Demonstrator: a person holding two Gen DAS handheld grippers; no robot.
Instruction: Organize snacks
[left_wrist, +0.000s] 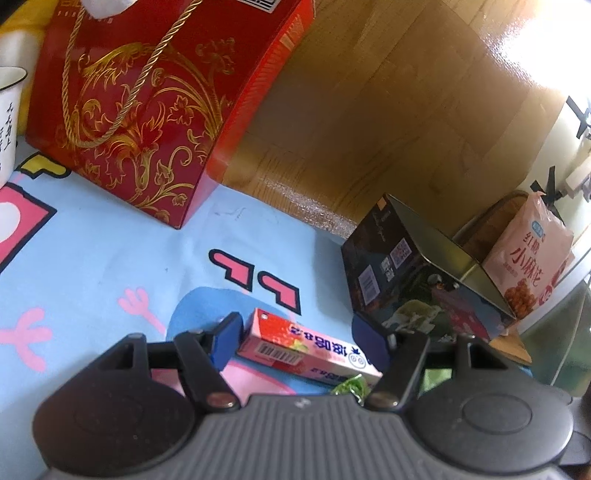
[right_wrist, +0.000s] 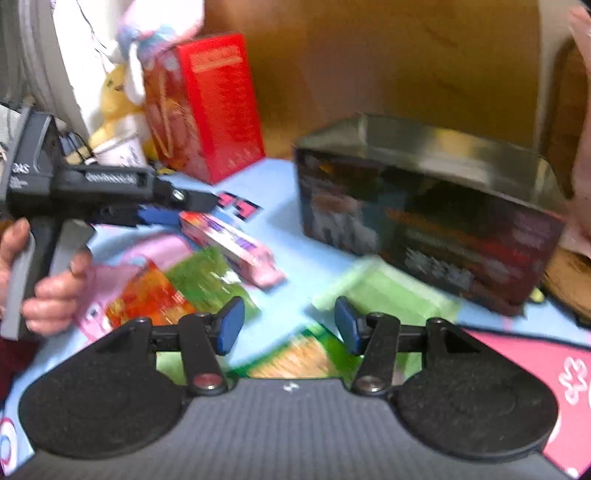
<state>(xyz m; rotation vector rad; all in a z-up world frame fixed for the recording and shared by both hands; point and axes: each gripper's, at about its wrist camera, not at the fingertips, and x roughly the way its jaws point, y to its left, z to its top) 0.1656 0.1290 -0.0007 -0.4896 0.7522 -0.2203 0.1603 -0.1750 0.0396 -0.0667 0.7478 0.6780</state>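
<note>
Left wrist view: the left gripper (left_wrist: 299, 334) points down at a light blue cartoon-printed mat (left_wrist: 110, 266) on the bench. Its jaws stand moderately wide, and the long pink strawberry-printed snack carton (left_wrist: 308, 349) lies flat on the mat between the blue pads (left_wrist: 231, 328). The pads do not press on it; the left one sits just beside the carton's end. A crinkled green wrapper (left_wrist: 351, 386) shows just below the carton. To the right stands a dark rectangular open-topped metal tin (left_wrist: 413, 280), with a pink snack bag printed with red characters (left_wrist: 528, 254) behind it. A tall red gift box with gold floral print and a gold rope handle (left_wrist: 147, 110) stands upright at the far left, and a white enamel mug (left_wrist: 7, 125) sits at the frame edge.

Right wrist view (blurred): the right gripper (right_wrist: 290, 325) hovers above the mat (right_wrist: 284, 206), jaws half open, nothing between them. Below it lie a pale green flat packet (right_wrist: 388, 295) and a green and orange snack packet (right_wrist: 295, 358). A hand (right_wrist: 55, 291) grips the left gripper (right_wrist: 162, 214), whose tips flank the pink carton (right_wrist: 236, 247). A green packet (right_wrist: 210, 277) and an orange-red packet (right_wrist: 147, 295) lie beside it. The tin (right_wrist: 424, 221) stands right, the red box (right_wrist: 210, 107) at the back
</note>
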